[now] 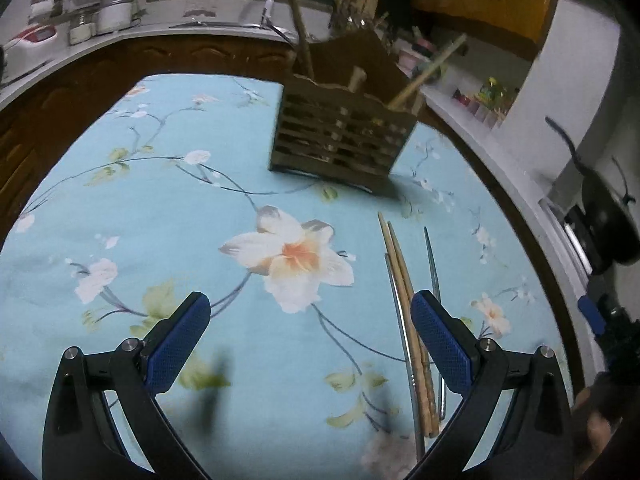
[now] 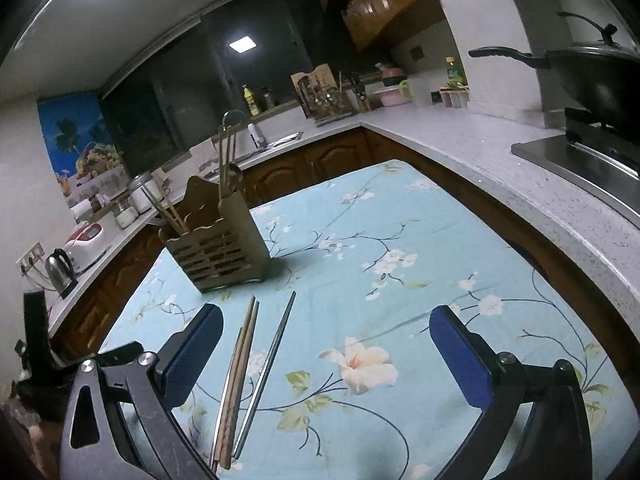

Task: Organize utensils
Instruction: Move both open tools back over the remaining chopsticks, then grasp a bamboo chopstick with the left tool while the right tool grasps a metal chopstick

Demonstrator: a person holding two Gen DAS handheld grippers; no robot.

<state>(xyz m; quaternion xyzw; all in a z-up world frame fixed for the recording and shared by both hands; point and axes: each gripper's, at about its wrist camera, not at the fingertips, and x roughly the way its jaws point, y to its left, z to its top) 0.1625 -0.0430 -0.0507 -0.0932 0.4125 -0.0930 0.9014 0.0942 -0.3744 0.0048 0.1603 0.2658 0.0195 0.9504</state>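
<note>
Your left claw (image 1: 308,334) and right claw (image 2: 326,344) both gape wide and empty above the bench's blue floral cloth (image 1: 160,208). Brown wooden chopsticks (image 2: 240,376) and thin metal chopsticks (image 2: 266,368) lie between them; the slatted wooden utensil holder (image 2: 218,246) stands ahead.

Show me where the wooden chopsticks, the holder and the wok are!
Wooden chopsticks (image 2: 240,364): right wrist view, the middle of the pair lying on the cloth.
Holder (image 1: 340,136): left wrist view, its slatted front wall.
Wok (image 2: 600,80): right wrist view, its dark side, on the stove.
</note>
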